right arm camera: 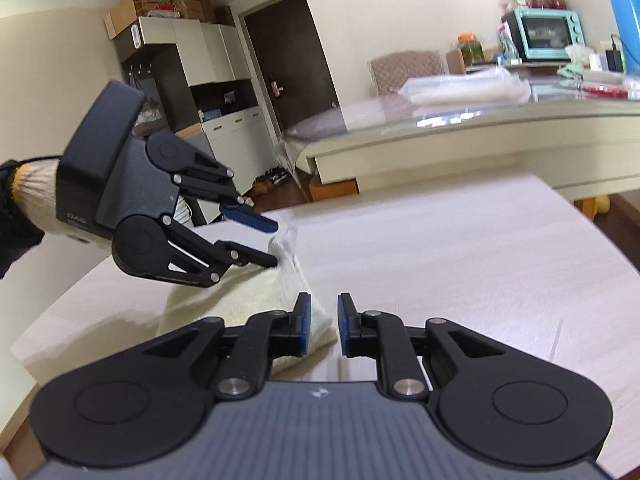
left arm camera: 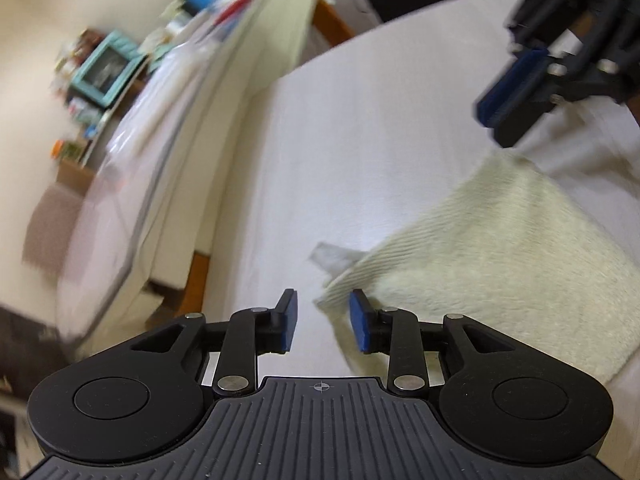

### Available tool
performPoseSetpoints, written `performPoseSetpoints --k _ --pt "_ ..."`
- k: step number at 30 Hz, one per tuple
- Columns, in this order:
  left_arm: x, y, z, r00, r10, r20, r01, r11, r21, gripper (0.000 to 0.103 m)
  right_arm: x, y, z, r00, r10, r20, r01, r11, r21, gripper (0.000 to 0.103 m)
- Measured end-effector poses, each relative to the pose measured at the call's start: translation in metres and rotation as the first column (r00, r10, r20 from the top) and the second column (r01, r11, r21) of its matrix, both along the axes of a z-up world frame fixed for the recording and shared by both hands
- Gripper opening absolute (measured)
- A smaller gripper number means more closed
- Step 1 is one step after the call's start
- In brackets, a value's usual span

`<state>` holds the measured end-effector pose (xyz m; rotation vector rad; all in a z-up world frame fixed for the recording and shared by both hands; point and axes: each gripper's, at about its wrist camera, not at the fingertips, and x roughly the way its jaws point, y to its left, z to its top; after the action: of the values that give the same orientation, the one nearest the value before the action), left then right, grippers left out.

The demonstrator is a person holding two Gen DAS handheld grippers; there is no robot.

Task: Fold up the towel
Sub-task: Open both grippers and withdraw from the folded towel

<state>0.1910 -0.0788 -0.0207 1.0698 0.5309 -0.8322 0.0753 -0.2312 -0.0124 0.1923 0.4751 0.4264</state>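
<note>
On table (right arm camera: pixel 460 248) | towel (left arm camera: pixel 500 240) | right view only: gloved hand (right arm camera: pixel 36 196)

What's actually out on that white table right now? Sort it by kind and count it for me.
Towel, cream: 1
Hand-held gripper, black with blue pads: 2 (left hand-held gripper, right hand-held gripper)
Total: 3

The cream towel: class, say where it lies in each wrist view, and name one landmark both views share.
Left wrist view: the cream towel fills the lower right, on the white table.
Right wrist view: the towel lies lower left of centre, behind the near claw's left finger.
Shared landmark: the teal oven.
</note>
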Motion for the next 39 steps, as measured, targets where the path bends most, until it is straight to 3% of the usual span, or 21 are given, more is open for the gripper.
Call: performPoseSetpoints --k 4,8,14,19,23,26,31,39 --pt "0.006 0.009 0.002 0.997 0.075 -0.029 -0.077 0.996 -0.054 0.036 0.007 0.013 -0.002 0.997 0.073 -0.004 -0.073 0.997 -0.039 0.017" --pt "0.011 0.012 -0.002 0.991 0.122 -0.059 -0.127 0.988 -0.091 0.037 0.016 0.016 -0.008 0.999 0.041 -0.034 -0.044 0.995 -0.093 0.017" --pt "0.009 0.024 0.003 0.979 0.192 -0.073 -0.202 0.967 -0.154 0.037 0.01 0.008 -0.001 0.999 0.041 -0.012 -0.042 0.995 -0.094 0.02" --pt "-0.01 0.053 0.02 0.938 0.312 -0.148 -0.339 0.913 -0.227 0.04 0.0 0.003 0.004 0.994 0.112 0.004 -0.111 0.986 -0.121 0.027" --pt "-0.04 0.074 0.023 0.872 0.402 -0.281 -0.477 0.825 -0.302 0.042 -0.009 0.015 0.008 0.986 0.168 0.016 -0.162 0.967 -0.197 0.027" --pt "-0.062 0.078 0.015 0.843 0.436 -0.315 -0.528 0.785 -0.325 0.043 -0.007 0.018 0.009 0.985 0.17 0.02 -0.161 0.96 -0.229 0.028" --pt "-0.067 0.079 0.002 0.829 0.476 -0.294 -0.557 0.756 -0.345 0.048 0.0 0.027 -0.002 0.983 0.182 -0.018 -0.178 0.93 -0.322 0.029" --pt "-0.055 0.085 -0.001 0.808 0.491 -0.325 -0.585 0.73 -0.353 0.052 -0.002 0.023 -0.005 0.983 0.18 -0.02 -0.177 0.932 -0.316 0.035"
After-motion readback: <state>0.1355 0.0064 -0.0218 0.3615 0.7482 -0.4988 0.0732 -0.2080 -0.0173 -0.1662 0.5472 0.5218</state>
